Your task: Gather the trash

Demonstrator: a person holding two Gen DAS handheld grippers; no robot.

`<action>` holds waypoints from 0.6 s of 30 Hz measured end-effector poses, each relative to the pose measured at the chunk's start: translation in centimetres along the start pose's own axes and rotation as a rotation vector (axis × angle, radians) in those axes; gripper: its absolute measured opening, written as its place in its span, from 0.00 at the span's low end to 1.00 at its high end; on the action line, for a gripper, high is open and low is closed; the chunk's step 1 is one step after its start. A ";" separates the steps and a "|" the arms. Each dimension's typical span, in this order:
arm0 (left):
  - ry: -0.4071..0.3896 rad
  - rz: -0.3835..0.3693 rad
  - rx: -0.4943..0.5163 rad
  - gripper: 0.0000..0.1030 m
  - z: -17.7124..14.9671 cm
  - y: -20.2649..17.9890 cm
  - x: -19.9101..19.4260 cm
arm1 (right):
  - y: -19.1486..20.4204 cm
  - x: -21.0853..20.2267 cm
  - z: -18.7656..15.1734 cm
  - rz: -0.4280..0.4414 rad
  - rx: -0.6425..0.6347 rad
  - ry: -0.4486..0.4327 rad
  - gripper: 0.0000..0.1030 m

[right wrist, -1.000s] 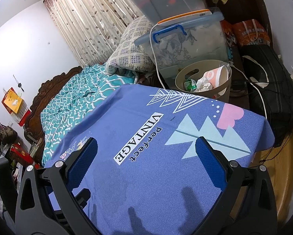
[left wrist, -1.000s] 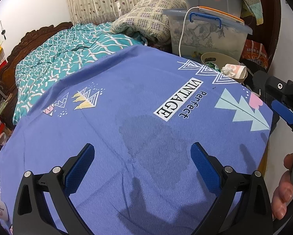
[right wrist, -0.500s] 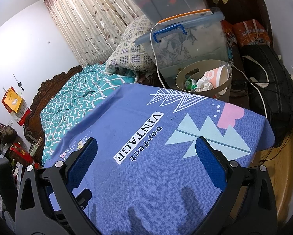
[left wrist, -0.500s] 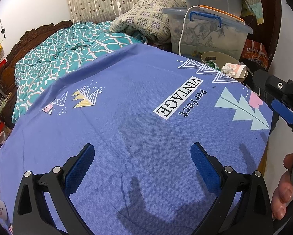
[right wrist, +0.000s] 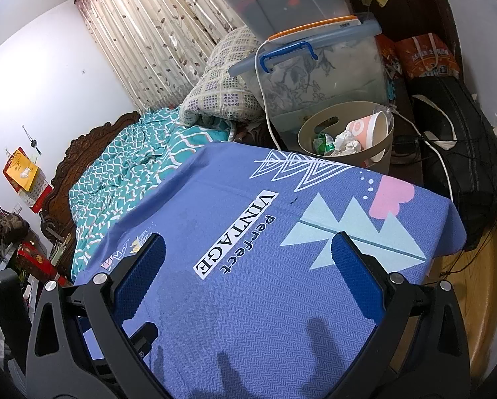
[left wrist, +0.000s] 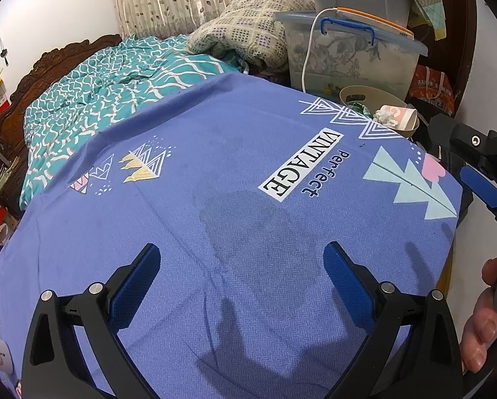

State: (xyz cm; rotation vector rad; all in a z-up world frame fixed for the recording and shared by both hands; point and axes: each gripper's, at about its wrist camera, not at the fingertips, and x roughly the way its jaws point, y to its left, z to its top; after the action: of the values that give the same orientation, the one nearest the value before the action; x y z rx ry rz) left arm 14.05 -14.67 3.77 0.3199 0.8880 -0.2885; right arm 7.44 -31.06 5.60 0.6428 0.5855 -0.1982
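Hovering over a bare purple tablecloth (left wrist: 235, 199), the left gripper (left wrist: 242, 282) is holding its blue pads spread wide with nothing between them, and the right gripper (right wrist: 248, 266) is doing the same, empty and fully parted. No loose trash is showing on the cloth in either view. All the rubbish I can see is sitting in the beige waste bin (right wrist: 378, 158) just past the table's far edge: a pink-and-white paper cup (right wrist: 365, 126), a crumpled tissue (right wrist: 346, 143) and a green wrapper (right wrist: 321, 141). So the collecting is looking finished, or very close to it, as far as these views reach; anything off to the sides is staying hidden. Compared with a second ago, almost nothing is changing: the left view is tipping very slightly, bin contents and both grippers' spread are matching the earlier frames.
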 end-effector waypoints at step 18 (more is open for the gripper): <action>0.003 -0.003 0.003 0.92 0.1 -0.1 0.0 | 0.0 0.0 -0.1 0.000 -0.002 0.001 0.96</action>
State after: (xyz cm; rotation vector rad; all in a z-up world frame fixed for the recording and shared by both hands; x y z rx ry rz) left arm 14.11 -14.76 3.78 0.3215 0.8916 -0.2919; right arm 7.36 -30.95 5.57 0.6413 0.5864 -0.1971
